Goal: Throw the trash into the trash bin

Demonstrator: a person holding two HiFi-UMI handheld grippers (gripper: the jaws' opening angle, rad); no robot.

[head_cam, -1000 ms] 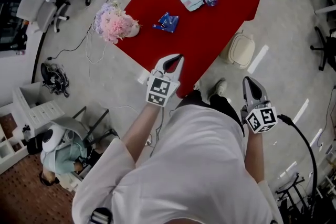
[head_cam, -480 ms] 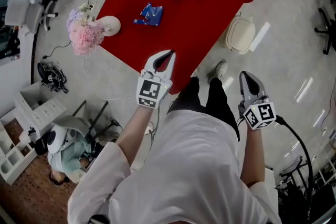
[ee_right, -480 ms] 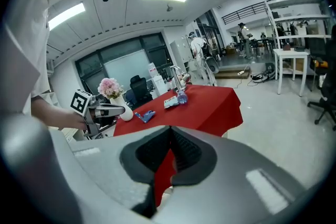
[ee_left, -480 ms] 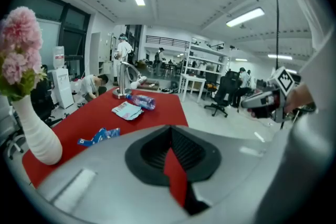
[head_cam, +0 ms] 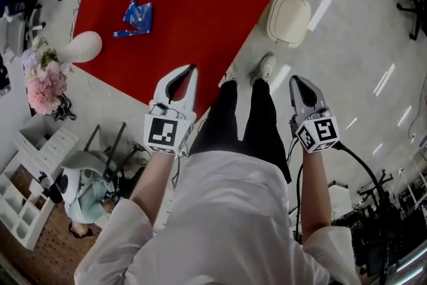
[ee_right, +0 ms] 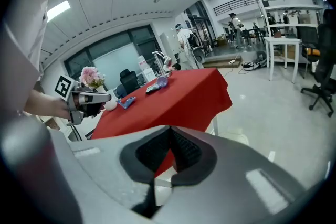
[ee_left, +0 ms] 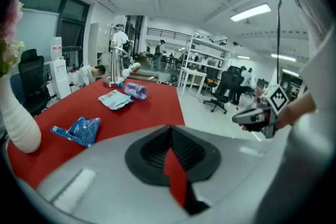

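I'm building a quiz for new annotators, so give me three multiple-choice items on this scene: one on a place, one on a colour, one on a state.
1. Where does the trash bin stand relative to the red table?
A. On top of it
B. On the floor beside it
C. Under its middle

2. What colour is the wrapper lying nearest the vase?
A. Green
B. Blue
C. Yellow

3. How do the fingers of the left gripper stand?
A. Together, with nothing between them
B. Clamped on a bottle
C. Spread wide

Answers: 1 B, as the head view shows the bin on the pale floor off the table's edge. 2 B, as the crumpled wrapper is plainly blue against the red cloth. 3 A, as the left gripper view shows the pads meeting, with only the table behind them.
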